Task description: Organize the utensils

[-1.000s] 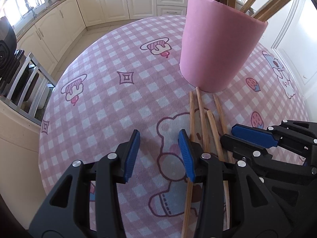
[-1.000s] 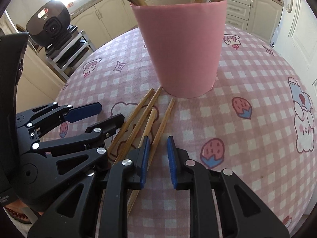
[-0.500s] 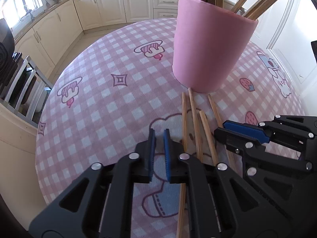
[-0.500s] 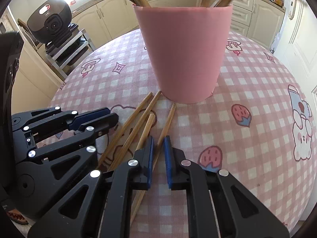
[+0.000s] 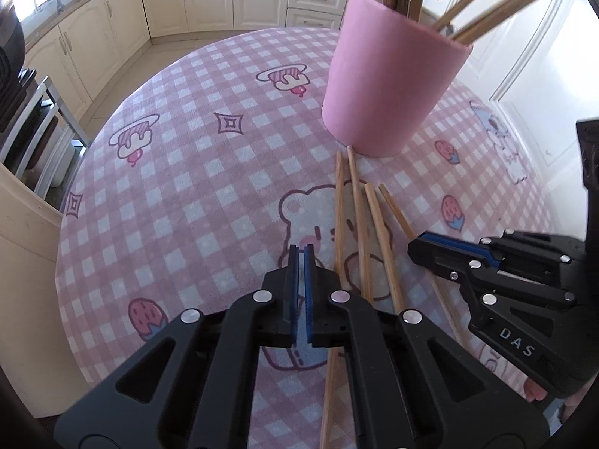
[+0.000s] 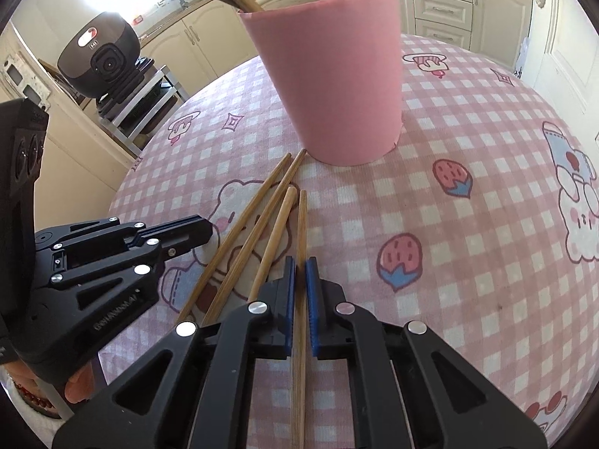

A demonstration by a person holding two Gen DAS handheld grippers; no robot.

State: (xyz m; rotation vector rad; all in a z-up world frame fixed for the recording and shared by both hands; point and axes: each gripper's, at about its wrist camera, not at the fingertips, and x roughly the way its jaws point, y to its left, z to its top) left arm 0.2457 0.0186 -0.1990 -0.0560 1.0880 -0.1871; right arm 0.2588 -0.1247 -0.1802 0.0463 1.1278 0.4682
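Note:
A pink cup (image 5: 393,86) (image 6: 333,86) stands on the pink checked tablecloth (image 5: 187,205) with several wooden chopsticks sticking out of it. Several more chopsticks (image 5: 357,217) lie side by side in front of the cup. My right gripper (image 6: 299,262) is shut on the rightmost chopstick (image 6: 301,220), which runs back between its blue pads. It also shows in the left wrist view, where the right gripper (image 5: 423,247) lies over the chopsticks' right side. My left gripper (image 5: 301,250) (image 6: 207,228) is shut with nothing between its pads, just left of the lying chopsticks.
The round table's edge (image 5: 63,232) curves close on the left. Beyond it stands a metal rack (image 6: 149,101) with a dark round appliance (image 6: 99,56) on top. Cream kitchen cabinets (image 5: 209,0) line the back, and a white door (image 5: 543,86) is at the right.
The left jaws have gone from wide open to shut on nothing. The right jaws have closed onto the rightmost chopstick. Both grippers have drawn back a little from the cup.

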